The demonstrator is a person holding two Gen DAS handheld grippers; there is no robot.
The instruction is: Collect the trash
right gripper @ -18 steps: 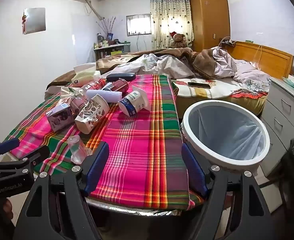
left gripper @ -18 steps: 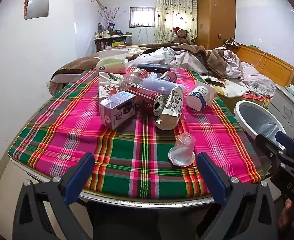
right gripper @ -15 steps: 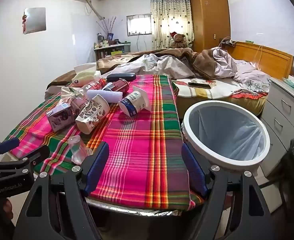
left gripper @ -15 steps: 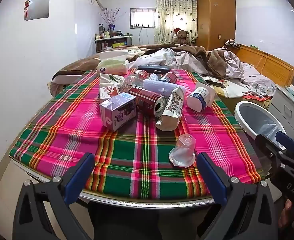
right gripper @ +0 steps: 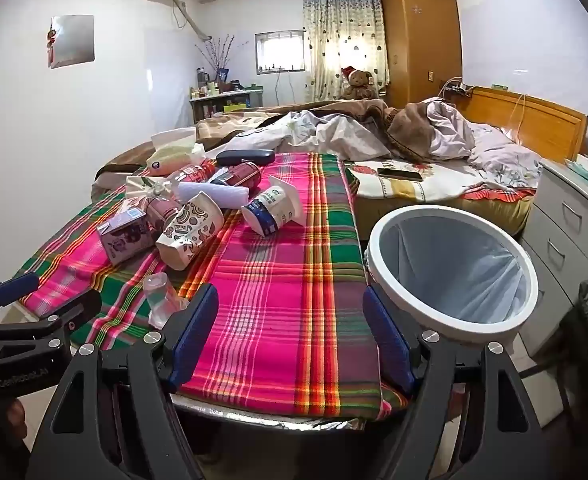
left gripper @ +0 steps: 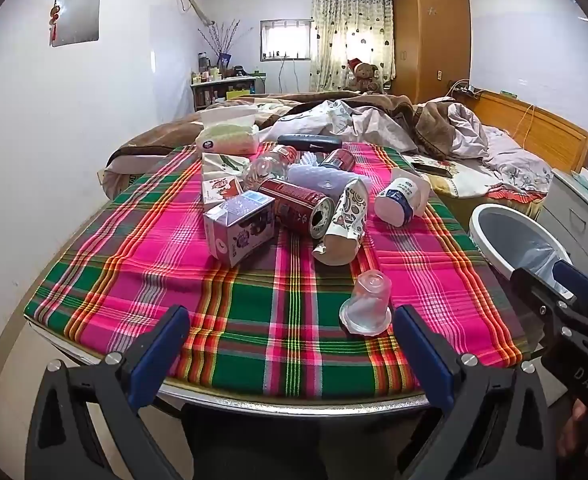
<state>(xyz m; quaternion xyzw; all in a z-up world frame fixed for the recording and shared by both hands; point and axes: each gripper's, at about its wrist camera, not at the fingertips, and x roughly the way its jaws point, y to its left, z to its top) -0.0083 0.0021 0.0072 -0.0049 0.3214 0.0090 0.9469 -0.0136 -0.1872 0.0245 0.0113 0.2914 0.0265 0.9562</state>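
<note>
Trash lies piled on a plaid-covered table: a purple carton, a red can, a patterned paper cup, a white yogurt cup and a clear plastic cup upside down nearest me. My left gripper hovers open over the table's near edge, the clear cup just beyond its right finger. My right gripper is open too, above the near right part of the cloth. A white lined bin stands right of the table.
A tissue pack and a dark case sit at the table's far end. Behind is an unmade bed with a phone on it. Grey drawers stand at the right, a wardrobe at the back.
Both views have tilted slightly, so the table sits a little lower in frame. Nothing on the table has moved, and both grippers stay open.
</note>
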